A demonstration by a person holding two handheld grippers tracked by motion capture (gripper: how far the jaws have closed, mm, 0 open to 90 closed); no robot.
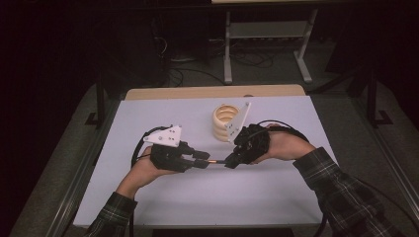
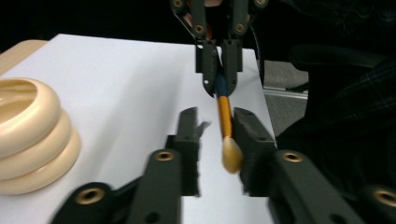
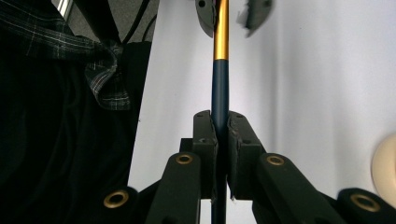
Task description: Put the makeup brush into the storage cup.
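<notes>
Plaid sleeves [image 1: 341, 185] come in from the bottom of the high view, 1 at the lower left and 1 at the lower right, and my 2 claws meet just below the middle of that frame over the white counter [image 1: 207, 197]. Between them runs a thin brush [image 1: 217, 161], lying level and off the surface.

My right claw [image 1: 231, 163] sits right of centre in the high view. In the right gripper view its jaws rise from the bottom centre and are clamped tight on the brush's dark blue handle [image 3: 219, 93], with no gap showing at either pad. From there the handle runs straight up the frame and turns gold near the top.

My left claw [image 1: 203, 159] sits left of centre in the high view. In the left gripper view its 2 black pads [image 2: 189, 140] stand apart in the lower middle of the frame. The brush's pale bristle tip [image 2: 231, 156] and gold ferrule lie in that gap, close against the right-hand pad and clear of the left-hand one, so this claw is partly open and is not squeezing the brush.

Behind the claws, in the upper middle of the high view, a stack of 3 cream rings [image 1: 223, 121] stands on the counter. The same stack shows at the left edge of the left gripper view.
</notes>
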